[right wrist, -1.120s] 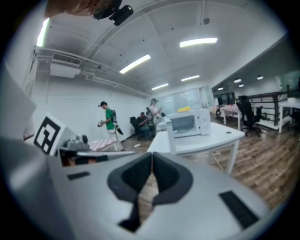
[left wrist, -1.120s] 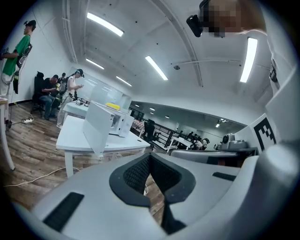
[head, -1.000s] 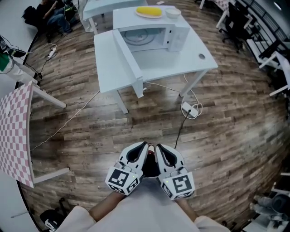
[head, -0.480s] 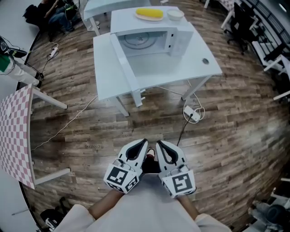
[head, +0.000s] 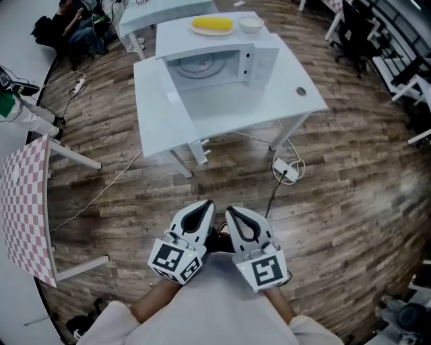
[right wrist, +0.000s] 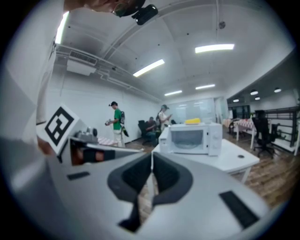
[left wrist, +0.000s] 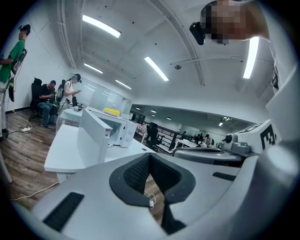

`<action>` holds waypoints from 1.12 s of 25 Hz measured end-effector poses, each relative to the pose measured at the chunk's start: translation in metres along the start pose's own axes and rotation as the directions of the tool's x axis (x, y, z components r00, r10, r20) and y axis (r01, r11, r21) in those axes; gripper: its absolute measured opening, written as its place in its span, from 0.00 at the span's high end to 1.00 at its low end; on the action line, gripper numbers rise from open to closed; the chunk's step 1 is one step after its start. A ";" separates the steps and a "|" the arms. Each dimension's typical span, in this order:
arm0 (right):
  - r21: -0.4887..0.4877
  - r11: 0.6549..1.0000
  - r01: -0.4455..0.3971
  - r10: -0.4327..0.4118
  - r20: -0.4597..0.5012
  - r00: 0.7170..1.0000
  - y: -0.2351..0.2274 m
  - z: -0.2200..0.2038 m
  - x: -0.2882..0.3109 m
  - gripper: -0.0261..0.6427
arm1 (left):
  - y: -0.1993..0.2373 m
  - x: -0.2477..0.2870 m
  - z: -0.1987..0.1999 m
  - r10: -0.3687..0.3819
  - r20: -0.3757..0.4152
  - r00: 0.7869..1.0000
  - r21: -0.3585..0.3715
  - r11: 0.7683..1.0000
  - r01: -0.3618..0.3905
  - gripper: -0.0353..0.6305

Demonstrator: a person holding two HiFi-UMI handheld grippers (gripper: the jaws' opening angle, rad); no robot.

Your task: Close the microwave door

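A white microwave point(head: 219, 60) stands on a white table point(head: 289, 94) some way ahead of me. Its door point(head: 176, 91) is swung wide open toward the table's front left, showing the turntable inside. Both grippers hang low by my body, side by side and far from the table. In the head view the left gripper point(head: 205, 209) and the right gripper point(head: 233, 213) are each shut with nothing held. The open door point(left wrist: 96, 133) is in the left gripper view, edge-on. The microwave point(right wrist: 192, 138) is in the right gripper view, front-on.
A yellow item on a plate point(head: 212, 25) and a white bowl point(head: 250, 24) sit on the microwave's top. A power strip with cable point(head: 285, 168) lies on the wooden floor under the table. A pink checkered table point(head: 23, 209) is left, office chairs point(head: 360, 34) right, people point(head: 71, 17) far left.
The table and microwave have drifted slightly down and left in the head view as I moved closer. The door stays open. Both grippers remain shut together.
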State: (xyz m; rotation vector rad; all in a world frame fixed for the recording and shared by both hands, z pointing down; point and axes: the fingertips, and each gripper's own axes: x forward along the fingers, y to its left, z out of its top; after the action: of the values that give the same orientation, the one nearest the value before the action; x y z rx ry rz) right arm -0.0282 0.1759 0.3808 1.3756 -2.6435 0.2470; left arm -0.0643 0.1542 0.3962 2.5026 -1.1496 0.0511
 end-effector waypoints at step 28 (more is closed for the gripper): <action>0.093 0.995 -0.024 0.027 -0.028 0.999 -0.049 0.031 0.111 0.93 | 0.094 0.054 0.045 -0.021 -0.041 0.999 0.064 0.998 0.024 0.92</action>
State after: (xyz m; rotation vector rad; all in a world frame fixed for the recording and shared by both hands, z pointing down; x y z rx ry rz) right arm -0.0526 0.0530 0.3774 1.3546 -2.6578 0.3945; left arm -0.1034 0.0431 0.3957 2.5584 -1.1203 0.1346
